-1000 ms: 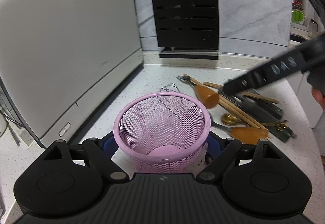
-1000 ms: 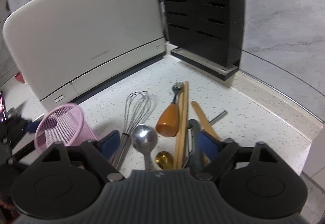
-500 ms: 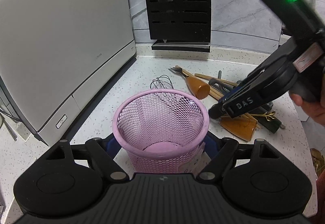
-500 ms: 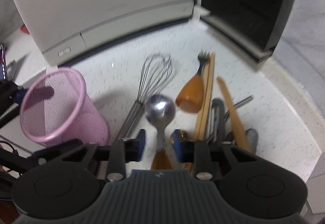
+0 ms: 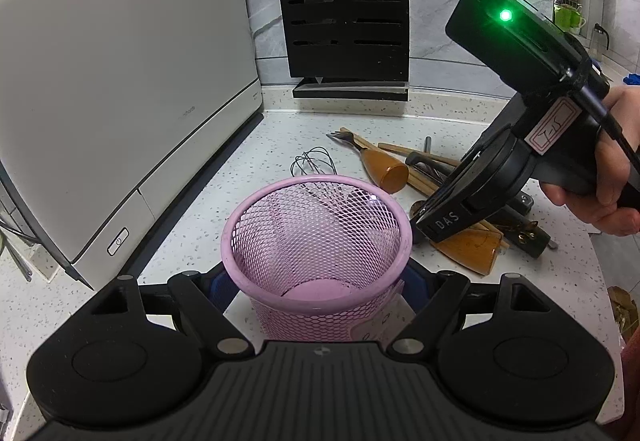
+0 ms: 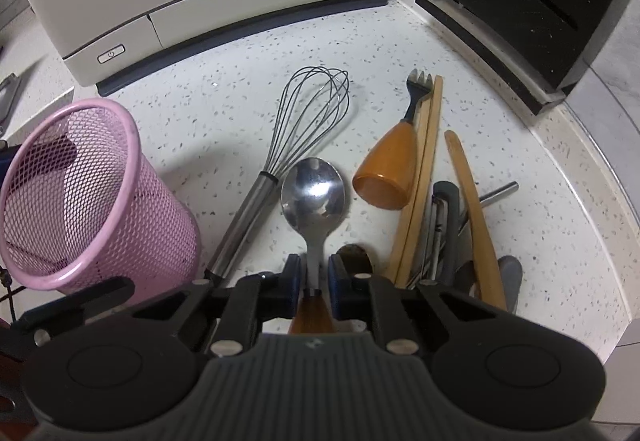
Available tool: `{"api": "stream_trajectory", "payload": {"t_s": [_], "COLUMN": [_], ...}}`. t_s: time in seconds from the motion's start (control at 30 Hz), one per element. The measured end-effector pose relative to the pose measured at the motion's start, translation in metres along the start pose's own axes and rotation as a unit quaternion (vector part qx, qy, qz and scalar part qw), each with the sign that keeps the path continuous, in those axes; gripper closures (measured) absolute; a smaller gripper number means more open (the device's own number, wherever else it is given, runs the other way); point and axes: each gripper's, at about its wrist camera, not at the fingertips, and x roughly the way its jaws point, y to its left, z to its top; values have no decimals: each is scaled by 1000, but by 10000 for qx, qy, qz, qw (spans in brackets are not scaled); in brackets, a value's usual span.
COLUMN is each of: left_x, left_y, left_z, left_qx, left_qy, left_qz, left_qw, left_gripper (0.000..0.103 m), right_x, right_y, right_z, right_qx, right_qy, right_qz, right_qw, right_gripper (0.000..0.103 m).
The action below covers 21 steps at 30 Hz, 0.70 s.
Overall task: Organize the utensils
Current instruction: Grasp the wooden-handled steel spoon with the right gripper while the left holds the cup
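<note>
Pink mesh basket (image 5: 316, 241) at lower centre, clamped on both sides by left gripper (image 5: 318, 285). Right gripper (image 5: 444, 219), held in a hand (image 5: 600, 169) at right edge, angled down toward utensil pile (image 5: 460, 193) on speckled counter (image 5: 280, 137). Whisk (image 5: 314, 163) just behind basket. White appliance (image 5: 120, 81) at left; black knife block (image 5: 344, 1) top centre.

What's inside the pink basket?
The pink basket looks empty: only its solid pink bottom shows through the mesh. The near inside wall is hidden by its rim.
</note>
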Motion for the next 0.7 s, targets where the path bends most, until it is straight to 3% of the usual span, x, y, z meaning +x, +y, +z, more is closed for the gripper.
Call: {"api": "stream_trajectory", "payload": {"t_s": [0.23, 0.7], "left_x": [-1, -1], "left_y": [-1, 0], "left_z": [0, 1], "left_qx": [31, 8], "left_qy": [11, 35], "left_qz": [24, -21], "left_qw": [10000, 10000], "left_gripper": [10, 10], "right_x": [-2, -8], "right_y": [13, 2], "right_z": [-6, -17], "right_qx": [-291, 57], "right_qy": [-108, -433], "right_qz": [-156, 128], "right_qw": [9994, 9990], "right_gripper": [94, 100]}}
